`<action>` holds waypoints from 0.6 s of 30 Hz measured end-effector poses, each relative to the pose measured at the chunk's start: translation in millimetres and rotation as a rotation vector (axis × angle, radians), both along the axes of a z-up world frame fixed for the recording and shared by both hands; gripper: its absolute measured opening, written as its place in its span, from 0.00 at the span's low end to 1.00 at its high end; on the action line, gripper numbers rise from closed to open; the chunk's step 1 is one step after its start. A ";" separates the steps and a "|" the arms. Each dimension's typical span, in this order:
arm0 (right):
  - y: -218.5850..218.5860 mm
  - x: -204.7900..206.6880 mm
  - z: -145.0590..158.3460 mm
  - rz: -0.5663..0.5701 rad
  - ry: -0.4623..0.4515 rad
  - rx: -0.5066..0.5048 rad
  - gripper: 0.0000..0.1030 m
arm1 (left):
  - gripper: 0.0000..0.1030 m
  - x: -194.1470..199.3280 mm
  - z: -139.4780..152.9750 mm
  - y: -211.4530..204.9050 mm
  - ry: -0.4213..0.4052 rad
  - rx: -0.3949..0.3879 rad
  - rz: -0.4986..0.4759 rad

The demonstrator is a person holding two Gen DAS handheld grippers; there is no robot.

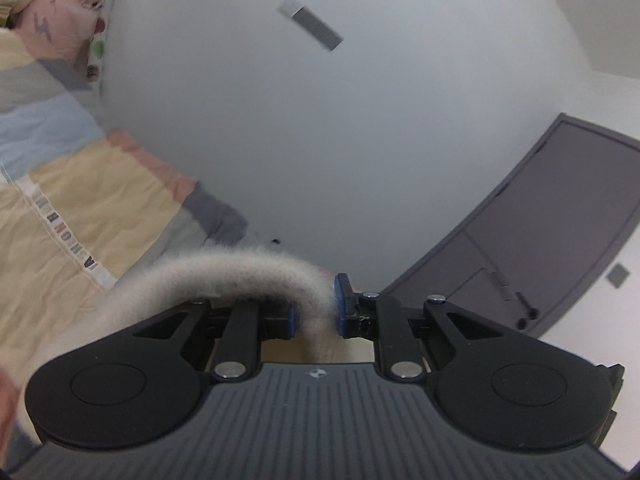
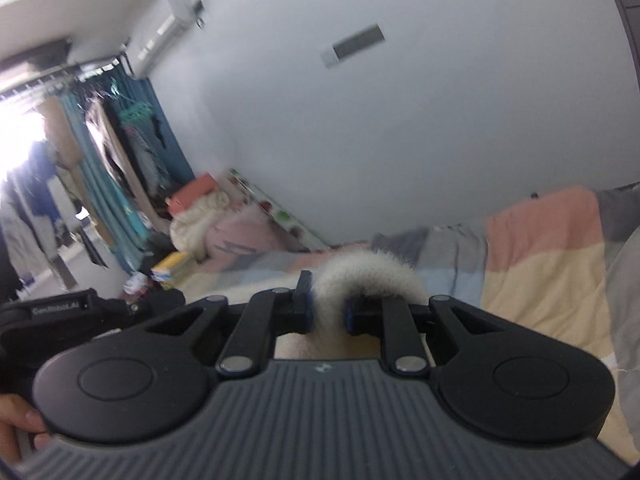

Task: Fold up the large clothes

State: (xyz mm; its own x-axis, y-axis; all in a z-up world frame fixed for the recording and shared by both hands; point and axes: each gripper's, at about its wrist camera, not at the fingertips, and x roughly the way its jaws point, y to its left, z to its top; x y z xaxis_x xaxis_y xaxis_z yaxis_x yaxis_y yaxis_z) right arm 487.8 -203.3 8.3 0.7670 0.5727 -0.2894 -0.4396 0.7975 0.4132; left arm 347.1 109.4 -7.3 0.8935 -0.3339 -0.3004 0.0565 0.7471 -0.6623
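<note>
Two hand-held grippers each pinch a fold of one fluffy cream garment: left hand-held gripper (image 1: pixel 316 310), garment (image 1: pixel 248 272); right hand-held gripper (image 2: pixel 327 309), garment (image 2: pixel 372 272), held above a bed with a pastel patchwork quilt (image 1: pixel 80 208). Bare grey wall (image 1: pixel 320 140) lies ahead, quilt edge against it. Left view only: grey door (image 1: pixel 560 220); right view only: heaped bedding (image 2: pixel 208 220), hanging clothes (image 2: pixel 120 140), air conditioner (image 2: pixel 160 40).
</note>
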 end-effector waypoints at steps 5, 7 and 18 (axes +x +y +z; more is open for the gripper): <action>6.9 41.5 -58.9 -0.001 0.059 0.012 0.18 | 0.19 76.3 -61.4 11.4 0.080 -0.010 0.005; 11.5 56.1 -78.2 0.005 0.087 -0.001 0.18 | 0.19 95.2 -86.9 15.5 0.108 0.002 0.008; 33.8 94.8 -162.2 0.010 0.251 -0.133 0.18 | 0.19 155.6 -196.1 17.1 0.245 0.148 -0.006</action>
